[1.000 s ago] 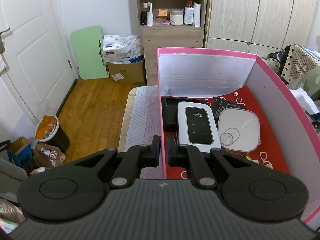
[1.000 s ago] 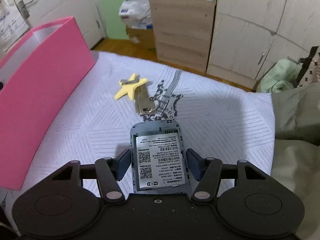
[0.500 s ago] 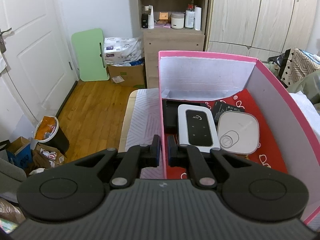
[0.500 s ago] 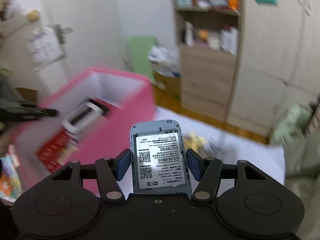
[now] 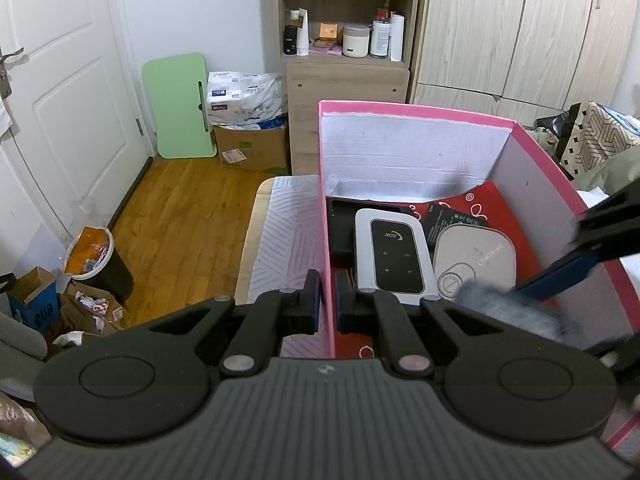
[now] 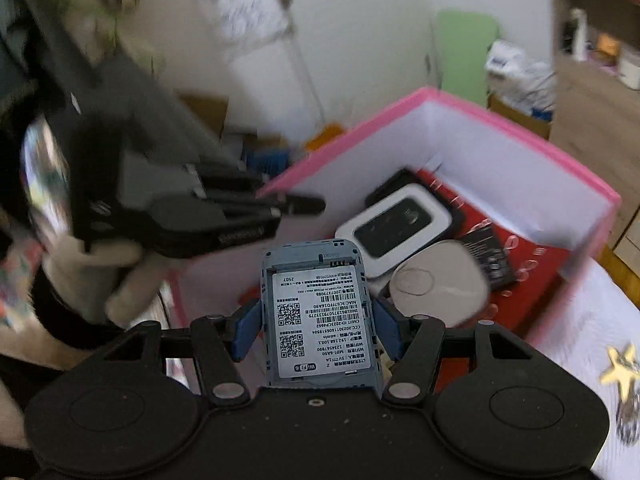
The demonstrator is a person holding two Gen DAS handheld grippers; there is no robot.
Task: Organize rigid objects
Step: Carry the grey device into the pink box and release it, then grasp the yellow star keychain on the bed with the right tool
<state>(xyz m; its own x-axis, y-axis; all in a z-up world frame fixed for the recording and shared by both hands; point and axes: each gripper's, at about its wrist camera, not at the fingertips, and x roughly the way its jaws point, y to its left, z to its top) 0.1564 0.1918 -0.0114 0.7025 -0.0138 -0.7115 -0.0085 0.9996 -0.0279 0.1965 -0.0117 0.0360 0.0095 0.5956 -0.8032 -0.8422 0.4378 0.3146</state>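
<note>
Right gripper grasps the grey router, long axis along its fingers; pink box lies directly ahead, below. Left gripper is clamped on the box's wall.

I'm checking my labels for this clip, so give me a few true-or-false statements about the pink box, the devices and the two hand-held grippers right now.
1. The left hand-held gripper grips the pink box by its side wall. True.
2. The right hand-held gripper is empty. False: it is shut on a grey-blue device, label side facing the camera.
3. A white device with a black panel lies inside the box. True.
4. The box floor is bare. False: the white device, a rounded white pad and dark flat items lie on its red lining.
5. The yellow star-shaped item is inside the box. False: it lies outside, on the patterned cover.
</note>
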